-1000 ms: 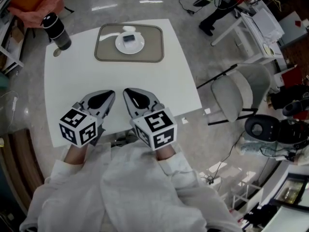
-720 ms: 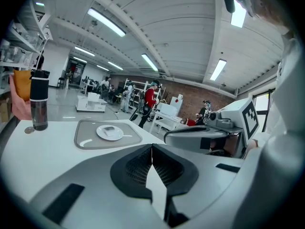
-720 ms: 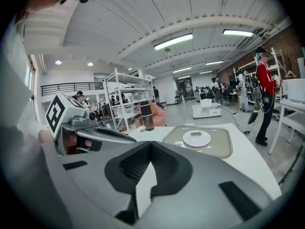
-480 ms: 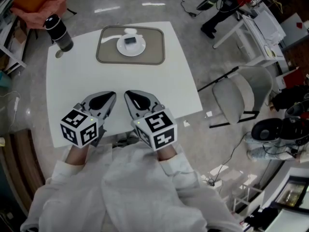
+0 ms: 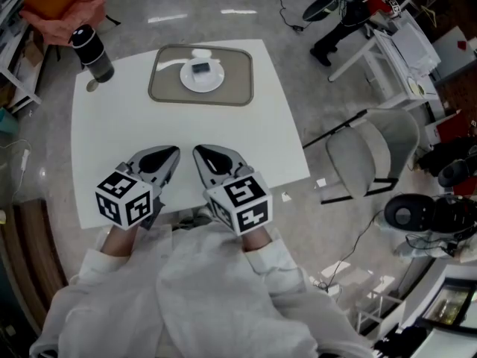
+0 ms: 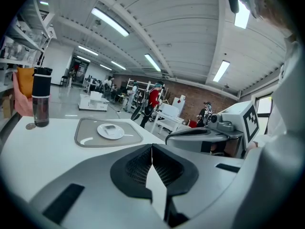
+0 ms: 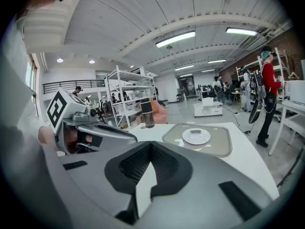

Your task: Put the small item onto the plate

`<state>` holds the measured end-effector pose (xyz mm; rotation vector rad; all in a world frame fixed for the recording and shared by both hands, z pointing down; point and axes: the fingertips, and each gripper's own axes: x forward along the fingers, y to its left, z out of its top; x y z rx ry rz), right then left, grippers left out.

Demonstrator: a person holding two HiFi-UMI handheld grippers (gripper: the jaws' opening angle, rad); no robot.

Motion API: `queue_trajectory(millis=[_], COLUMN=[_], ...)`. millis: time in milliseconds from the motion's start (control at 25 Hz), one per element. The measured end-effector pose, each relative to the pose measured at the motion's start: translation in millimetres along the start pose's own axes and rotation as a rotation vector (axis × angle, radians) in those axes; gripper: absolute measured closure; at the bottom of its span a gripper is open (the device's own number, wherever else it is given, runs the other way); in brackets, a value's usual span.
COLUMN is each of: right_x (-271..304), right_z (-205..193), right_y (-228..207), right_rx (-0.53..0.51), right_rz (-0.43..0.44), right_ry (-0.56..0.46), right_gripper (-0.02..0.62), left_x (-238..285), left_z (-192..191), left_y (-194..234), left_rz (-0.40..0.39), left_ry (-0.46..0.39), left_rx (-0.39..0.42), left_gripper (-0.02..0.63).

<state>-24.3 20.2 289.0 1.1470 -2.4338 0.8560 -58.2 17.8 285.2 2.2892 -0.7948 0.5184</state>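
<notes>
A small dark flat item [image 5: 200, 68] lies on a white round plate [image 5: 201, 80], which sits on a grey-brown tray [image 5: 235, 80] at the far side of the white table [image 5: 246, 136]. My left gripper [image 5: 172, 153] and right gripper [image 5: 198, 153] rest side by side near the table's front edge, well short of the tray. Both are shut with nothing between their jaws. The left gripper view has the plate [image 6: 110, 132] and item [image 6: 110, 127] ahead of its closed tips [image 6: 151, 147]. In the right gripper view the plate [image 7: 196, 137] is ahead and to the right.
A black-and-grey bottle [image 5: 91, 49] stands at the table's far left corner, with a small round coin-like disc [image 5: 91, 86] beside it. A grey chair [image 5: 365, 151] stands to the right of the table. Shelves, desks and standing people are in the background of the gripper views.
Both grippers have stayed shut and in the same place at the near edge. Only the head view has shifted slightly.
</notes>
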Motion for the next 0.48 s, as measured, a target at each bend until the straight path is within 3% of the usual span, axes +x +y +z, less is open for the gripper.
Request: queue_trajectory(millis=[480], right_x=[-0.7], right_z=[1.8], right_y=[-3.7], right_rx=[-0.022], right_rz=[-0.007], right_ry=[0.007], right_gripper=[0.580], left_x=[1.6], left_z=[1.4], left_y=[-3.6], left_rz=[0.015], left_ry=[0.010], left_rx=[0.048], left_gripper=[0.595])
